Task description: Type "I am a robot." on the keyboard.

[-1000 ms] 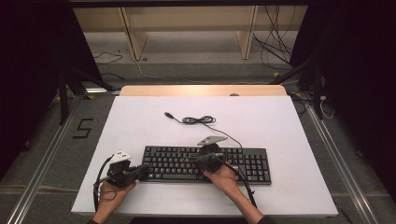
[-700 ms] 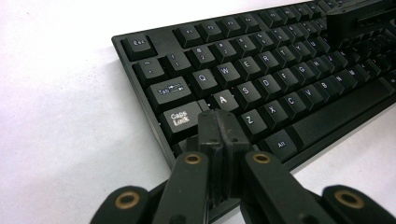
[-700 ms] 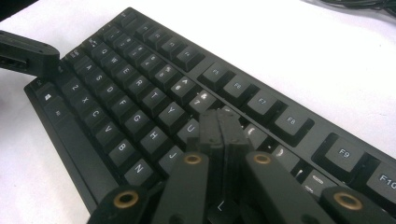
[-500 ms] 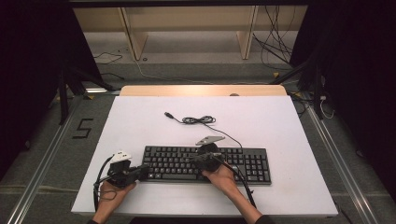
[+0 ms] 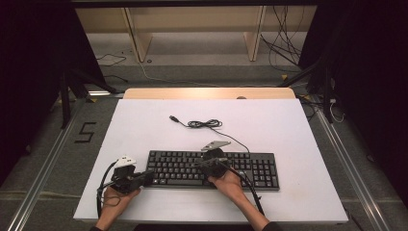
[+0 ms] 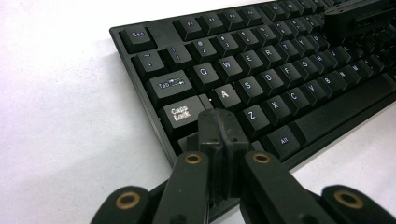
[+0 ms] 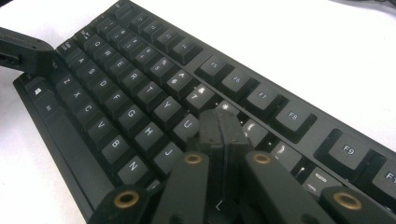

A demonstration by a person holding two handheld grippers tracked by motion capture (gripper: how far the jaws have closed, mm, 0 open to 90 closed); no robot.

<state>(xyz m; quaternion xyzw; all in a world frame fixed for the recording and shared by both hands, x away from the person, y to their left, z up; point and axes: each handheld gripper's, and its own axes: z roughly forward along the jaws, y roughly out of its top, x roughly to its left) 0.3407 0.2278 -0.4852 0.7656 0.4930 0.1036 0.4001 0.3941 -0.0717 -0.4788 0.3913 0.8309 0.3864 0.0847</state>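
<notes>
My left gripper (image 6: 219, 126) clenched, empty, tips over the shift key at the keyboard (image 5: 211, 168)'s left end; my right gripper (image 7: 222, 128) clenched too, tips above the keys near J and U; keyboard flat on the white table (image 5: 288, 125), near its front edge; its cable (image 5: 204, 123) coiled behind.

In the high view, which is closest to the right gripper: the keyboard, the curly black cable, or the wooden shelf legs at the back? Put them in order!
From the right gripper:
1. Keyboard: right under it, on the table's near half; the closed jaws are over the keys.
2. Coiled cable: farther back, mid-table.
3. Wooden shelf legs: farthest, on the floor behind the table.
</notes>
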